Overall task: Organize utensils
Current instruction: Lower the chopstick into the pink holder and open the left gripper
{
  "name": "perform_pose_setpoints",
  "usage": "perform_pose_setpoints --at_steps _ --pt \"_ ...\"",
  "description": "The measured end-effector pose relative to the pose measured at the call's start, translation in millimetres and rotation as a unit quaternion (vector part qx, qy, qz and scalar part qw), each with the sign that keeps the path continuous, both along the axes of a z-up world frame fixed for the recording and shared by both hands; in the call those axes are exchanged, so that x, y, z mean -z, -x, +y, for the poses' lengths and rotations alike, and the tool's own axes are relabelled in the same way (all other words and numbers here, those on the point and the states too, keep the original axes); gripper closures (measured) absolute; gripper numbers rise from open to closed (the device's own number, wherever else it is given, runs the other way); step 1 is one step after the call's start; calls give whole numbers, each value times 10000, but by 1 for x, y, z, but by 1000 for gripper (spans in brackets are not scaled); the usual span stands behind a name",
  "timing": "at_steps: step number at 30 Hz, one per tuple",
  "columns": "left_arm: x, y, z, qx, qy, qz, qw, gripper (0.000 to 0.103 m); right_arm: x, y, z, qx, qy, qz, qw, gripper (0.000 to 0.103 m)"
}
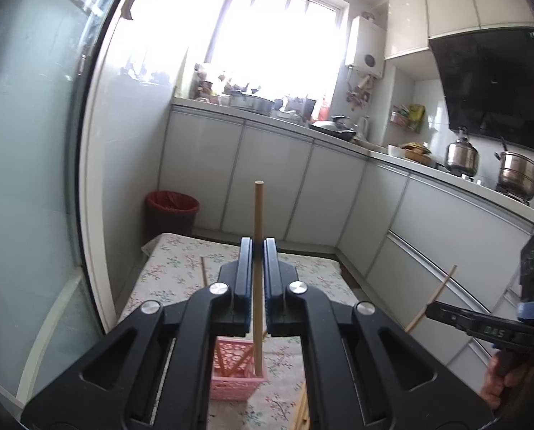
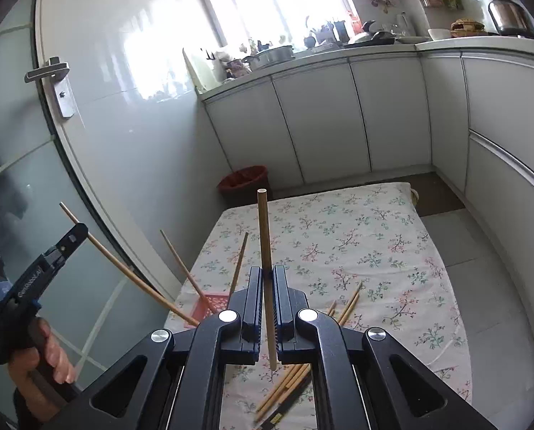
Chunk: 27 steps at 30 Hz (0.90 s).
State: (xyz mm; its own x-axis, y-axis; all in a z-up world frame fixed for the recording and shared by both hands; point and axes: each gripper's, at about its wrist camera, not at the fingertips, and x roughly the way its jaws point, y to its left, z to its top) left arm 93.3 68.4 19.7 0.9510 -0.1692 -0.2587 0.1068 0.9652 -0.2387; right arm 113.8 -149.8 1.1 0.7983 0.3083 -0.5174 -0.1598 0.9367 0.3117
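Wooden chopstick, at the left edge of the right wrist view, is pinched by the left gripper, its long axis slanting down-right toward the pink basket. Low centre in the left wrist view, that basket sits directly beneath the pressed-together jaws, already holding sticks. At centre of the right wrist view, the right gripper clamps a second chopstick nearly upright. Further right, loose chopsticks lie on the floral cloth. Judged nearer the basket: the left hand, so it should deposit first.
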Motion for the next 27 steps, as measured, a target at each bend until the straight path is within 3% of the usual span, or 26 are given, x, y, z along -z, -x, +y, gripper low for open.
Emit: perform_pose_setpoints --at_steps 5,14,20,25,27 --pt "11 -15 2 -158 117 111 9997 97 2 -5 8 -74 -41 -35 10000 98" --pt "43 -42 -11 -250 -385 563 9974 97 5 -15 18 -145 -230 -70 9996 98" --pt "59 -56 -11 -13 -406 866 9954 95 3 -19 28 -229 -335 -136 9991 98" --pt "52 -49 -12 -61 -427 941 9946 59 -1 -22 36 -268 -435 -245 9984 98" --pt "46 -42 -11 -126 -432 962 9943 51 -2 -24 40 -292 -465 -301 9980 98"
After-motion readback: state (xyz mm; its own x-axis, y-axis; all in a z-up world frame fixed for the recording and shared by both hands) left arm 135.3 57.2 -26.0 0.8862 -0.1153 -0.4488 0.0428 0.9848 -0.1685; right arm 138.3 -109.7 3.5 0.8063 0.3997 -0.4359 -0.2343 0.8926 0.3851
